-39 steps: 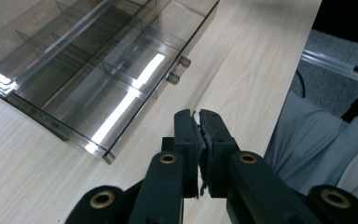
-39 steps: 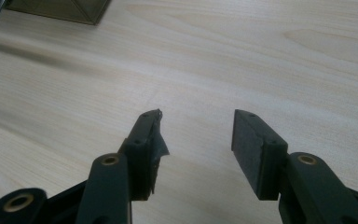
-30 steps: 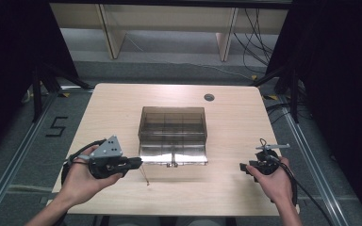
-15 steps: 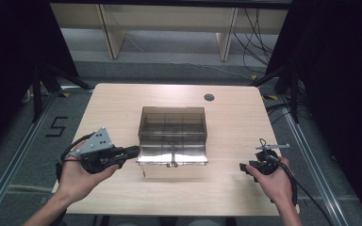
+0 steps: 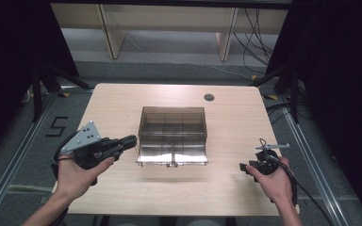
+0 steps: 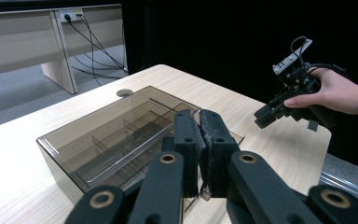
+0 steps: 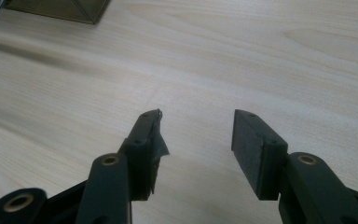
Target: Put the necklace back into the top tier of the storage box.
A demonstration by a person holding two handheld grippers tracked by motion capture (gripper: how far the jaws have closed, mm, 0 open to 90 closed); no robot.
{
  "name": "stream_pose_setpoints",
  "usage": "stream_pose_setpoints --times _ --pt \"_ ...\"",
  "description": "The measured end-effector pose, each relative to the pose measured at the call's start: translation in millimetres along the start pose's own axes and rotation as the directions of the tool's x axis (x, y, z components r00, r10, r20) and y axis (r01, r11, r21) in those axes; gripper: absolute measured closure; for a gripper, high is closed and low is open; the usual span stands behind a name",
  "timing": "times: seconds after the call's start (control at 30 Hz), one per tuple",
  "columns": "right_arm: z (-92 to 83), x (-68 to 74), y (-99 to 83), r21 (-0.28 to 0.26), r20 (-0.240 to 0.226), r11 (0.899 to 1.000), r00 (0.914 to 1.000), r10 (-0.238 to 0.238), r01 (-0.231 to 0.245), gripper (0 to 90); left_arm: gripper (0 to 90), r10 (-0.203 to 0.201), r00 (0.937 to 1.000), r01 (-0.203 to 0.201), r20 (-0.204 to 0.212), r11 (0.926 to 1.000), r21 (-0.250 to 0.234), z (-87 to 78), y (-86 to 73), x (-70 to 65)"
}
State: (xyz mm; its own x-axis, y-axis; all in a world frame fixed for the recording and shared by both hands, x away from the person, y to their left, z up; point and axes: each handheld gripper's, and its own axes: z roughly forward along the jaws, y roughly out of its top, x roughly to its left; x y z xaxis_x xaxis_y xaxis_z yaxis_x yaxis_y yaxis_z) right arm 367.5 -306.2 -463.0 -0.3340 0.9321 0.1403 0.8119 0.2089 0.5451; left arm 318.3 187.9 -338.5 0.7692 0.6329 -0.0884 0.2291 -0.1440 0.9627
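Organizer box (image 5: 172, 135), smoky clear plastic with divided compartments, sits at the middle of the table (image 5: 122, 101), its latched front edge facing me at 6 o'clock. My left gripper (image 5: 131, 140) hangs just off the box's 9 o'clock wall with its jaws pressed together on nothing. My right gripper (image 5: 243, 167) waits well apart at 4 o'clock, jaws spread and empty above bare wood. To work the box well, I judge I should steady the left wall with the closed tips, then bring the right in low toward the front latch.
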Motion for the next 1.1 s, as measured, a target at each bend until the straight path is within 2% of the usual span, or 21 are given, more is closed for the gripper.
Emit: stream_pose_setpoints --times 0.1,0.17,0.6,0.97,1.1 --pt "-0.2 0.9 0.0 0.002 -0.006 1.0 0.9999 0.008 -0.008 52.7 85.7 0.003 0.9999 -0.003 0.011 0.9998 -0.019 0.3 1.3 1.2" --pt "-0.2 0.1 0.0 0.0 -0.002 1.0 1.0 0.0 0.0 52.7 85.7 0.004 1.0 -0.004 0.0 0.9999 -0.017 -0.8 2.5 0.6" --pt "-0.7 0.2 0.1 -0.001 0.01 1.0 1.0 -0.001 0.001 52.7 85.7 0.005 0.9999 -0.004 0.014 0.999 -0.045 0.8 8.3 2.9" --pt "-0.3 0.1 0.1 -0.001 0.0 1.0 1.0 -0.001 0.001 52.8 85.7 0.014 0.9999 -0.013 0.005 0.9986 -0.052 -0.5 16.6 4.6" --pt "-0.7 0.3 0.2 0.0 0.01 1.0 1.0 -0.001 0.001 52.7 85.7 0.013 0.9999 -0.013 0.003 0.9983 -0.056 0.2 19.4 5.9"
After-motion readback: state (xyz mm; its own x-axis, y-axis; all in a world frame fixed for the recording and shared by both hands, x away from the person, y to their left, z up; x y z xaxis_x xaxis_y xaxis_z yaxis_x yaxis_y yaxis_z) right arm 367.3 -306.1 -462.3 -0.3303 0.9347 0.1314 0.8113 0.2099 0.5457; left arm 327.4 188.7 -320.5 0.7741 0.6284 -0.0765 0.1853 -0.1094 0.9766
